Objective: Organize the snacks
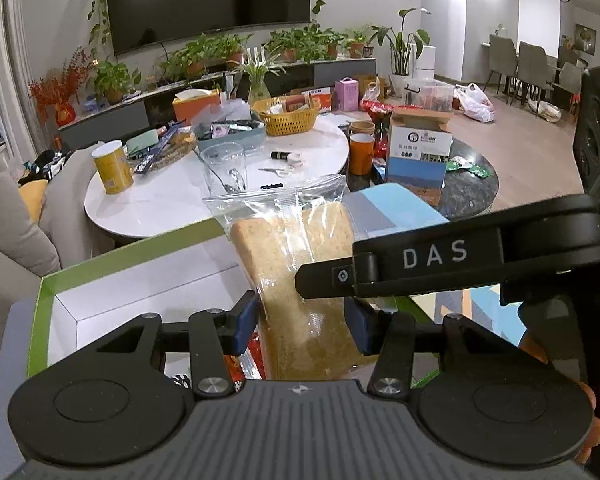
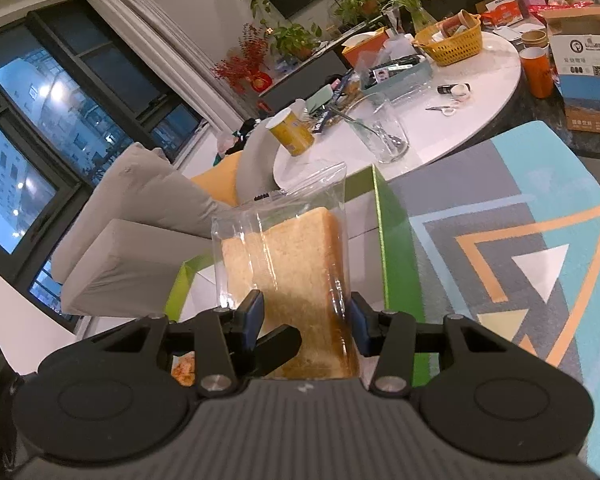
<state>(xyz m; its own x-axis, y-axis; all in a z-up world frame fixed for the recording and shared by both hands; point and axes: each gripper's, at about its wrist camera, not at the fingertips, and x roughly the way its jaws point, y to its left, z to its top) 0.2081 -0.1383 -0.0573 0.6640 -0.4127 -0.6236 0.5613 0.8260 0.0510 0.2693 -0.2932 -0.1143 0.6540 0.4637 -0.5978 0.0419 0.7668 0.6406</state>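
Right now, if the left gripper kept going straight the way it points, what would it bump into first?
The bread bag already sits between the left gripper's pads, so that travels with it. Beyond it, the line probably meets the white floor or far green wall of the box; depth is hard to judge here.

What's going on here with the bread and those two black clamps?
A person is tidying snacks with a hand-held gripper in each hand. Both the left gripper and the right gripper are closed on one bag of sliced bread, holding it upright over an open green-edged box. A cluttered white table stands behind.
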